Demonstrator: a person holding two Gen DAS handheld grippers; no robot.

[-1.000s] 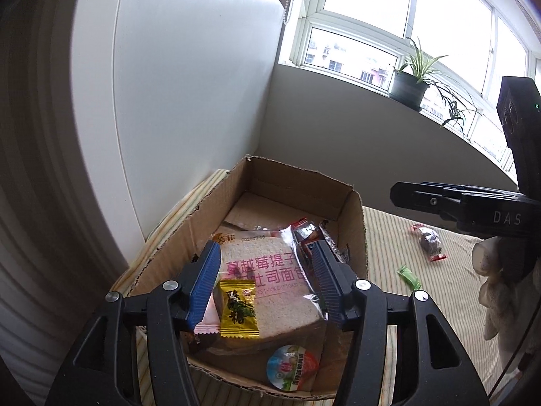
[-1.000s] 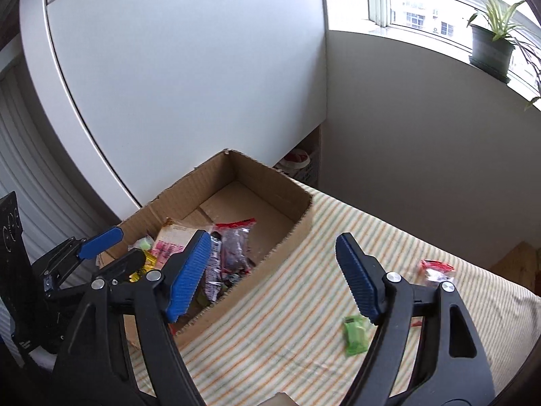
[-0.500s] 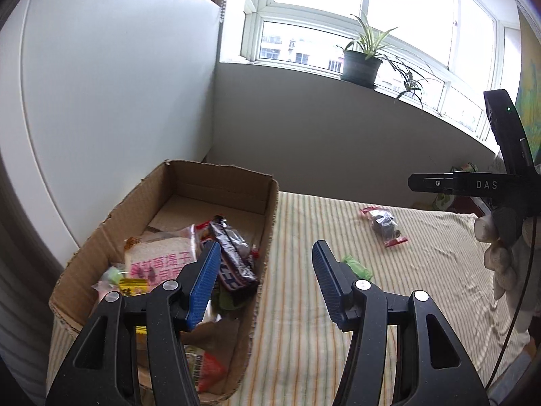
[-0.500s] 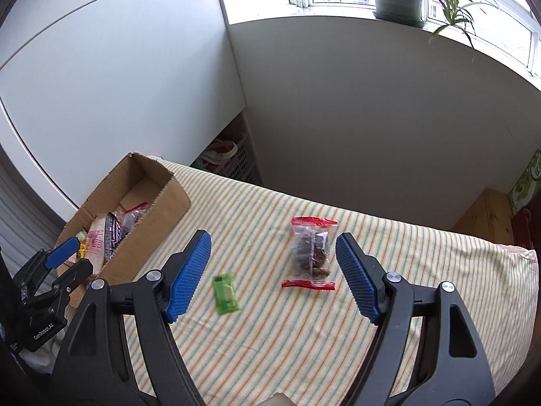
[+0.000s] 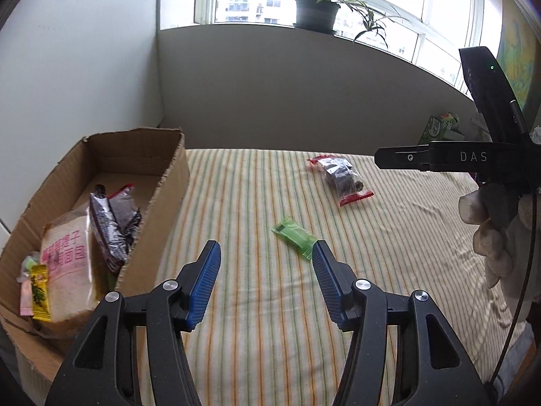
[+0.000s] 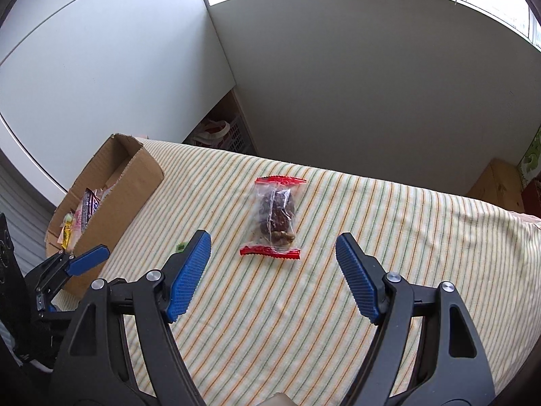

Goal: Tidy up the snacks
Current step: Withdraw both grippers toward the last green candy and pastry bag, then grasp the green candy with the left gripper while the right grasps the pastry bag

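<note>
Hovering over the striped cloth (image 6: 304, 304), right gripper (image 6: 272, 270) is standing wide, gripping nothing; left gripper (image 5: 267, 284) is half-spread, empty; green sachet (image 5: 296, 237) is lying just beyond it, red-ended clear packet (image 6: 274, 216) farther out; both probably light, crinkly, slippery, best pinched across the middle; cardboard box (image 5: 169, 182) is waiting leftward.

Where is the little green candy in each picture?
Left wrist view: the green candy lies on the striped cloth just ahead of the left hand-held gripper, near its right fingertip.
Right wrist view: only a green corner peeks out behind the right hand-held gripper's left finger.
Shared landmark: the cardboard box, left of the candy in both.
</note>
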